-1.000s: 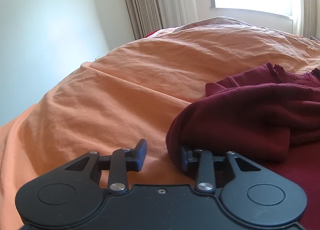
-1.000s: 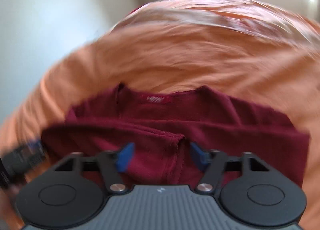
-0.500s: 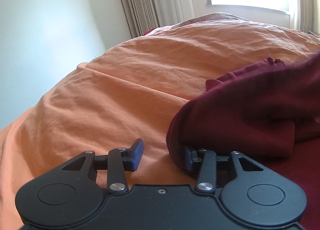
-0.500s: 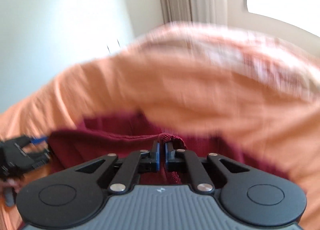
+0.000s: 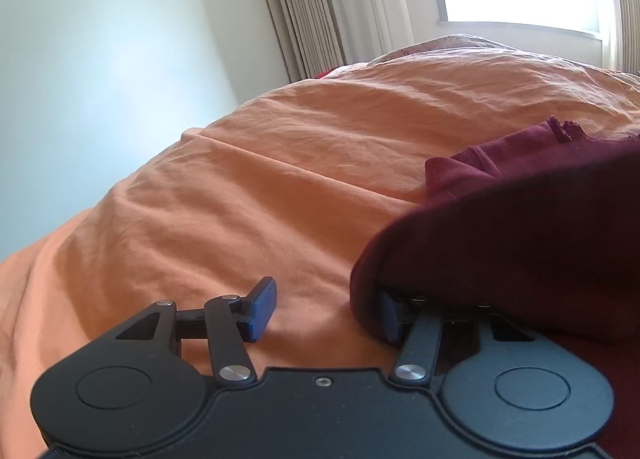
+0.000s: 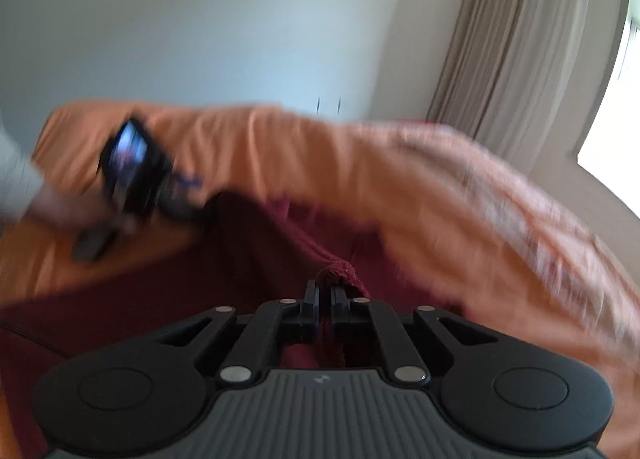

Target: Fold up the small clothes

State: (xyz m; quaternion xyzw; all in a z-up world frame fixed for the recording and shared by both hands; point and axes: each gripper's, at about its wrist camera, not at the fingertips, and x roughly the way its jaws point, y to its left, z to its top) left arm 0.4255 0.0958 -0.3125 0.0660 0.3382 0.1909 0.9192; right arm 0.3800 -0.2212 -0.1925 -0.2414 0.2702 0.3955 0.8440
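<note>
Maroon ribbed-knit top (image 5: 520,235) on orange-sheeted bed (image 5: 280,187), hem pinched in closed right gripper (image 6: 324,295), draped over wide-open, empty left gripper (image 5: 326,309); fold only begun, mostly left.

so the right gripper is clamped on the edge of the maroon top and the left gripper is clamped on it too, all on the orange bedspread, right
Not quite. The left gripper is open: the left wrist view shows its fingers wide apart, the maroon top draped over one. The right gripper is indeed shut on the top's edge, over the orange bedspread.
</note>
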